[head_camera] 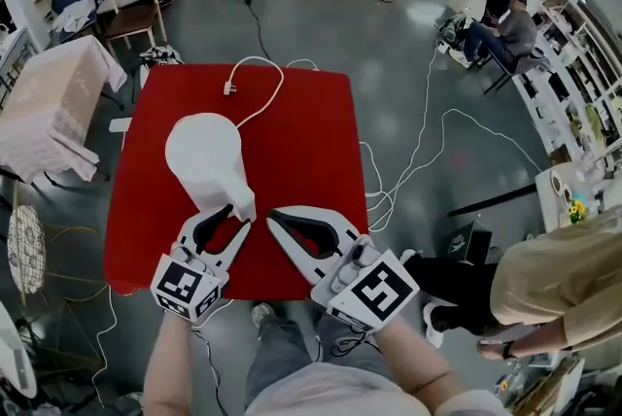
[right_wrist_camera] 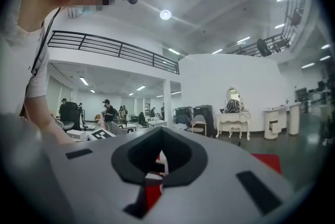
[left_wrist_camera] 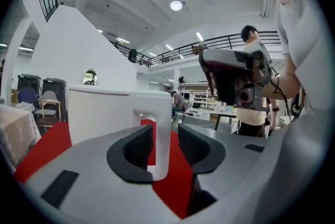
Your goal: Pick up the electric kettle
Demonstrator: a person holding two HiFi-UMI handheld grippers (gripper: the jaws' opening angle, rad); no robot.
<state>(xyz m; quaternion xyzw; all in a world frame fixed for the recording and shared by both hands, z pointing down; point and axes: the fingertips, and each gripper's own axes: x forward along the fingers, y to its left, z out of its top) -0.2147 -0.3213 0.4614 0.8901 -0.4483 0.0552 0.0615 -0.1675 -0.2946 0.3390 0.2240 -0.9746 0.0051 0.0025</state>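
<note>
1. i get bright, even light from round ceiling lamps (left_wrist_camera: 176, 6); shadows stay soft.
2. both gripper views bend hard and go black at the rim.
3. the close foreground looks slightly soft.

No words, numbers, brand names or signs could be read anywhere in the scene. The left gripper (head_camera: 240, 217) and the right gripper (head_camera: 273, 217) bore only black-and-white square marker patterns on their near ends, which were coded shapes, not letters. Anything printed on the far shelves at the right was too small to make out.
</note>
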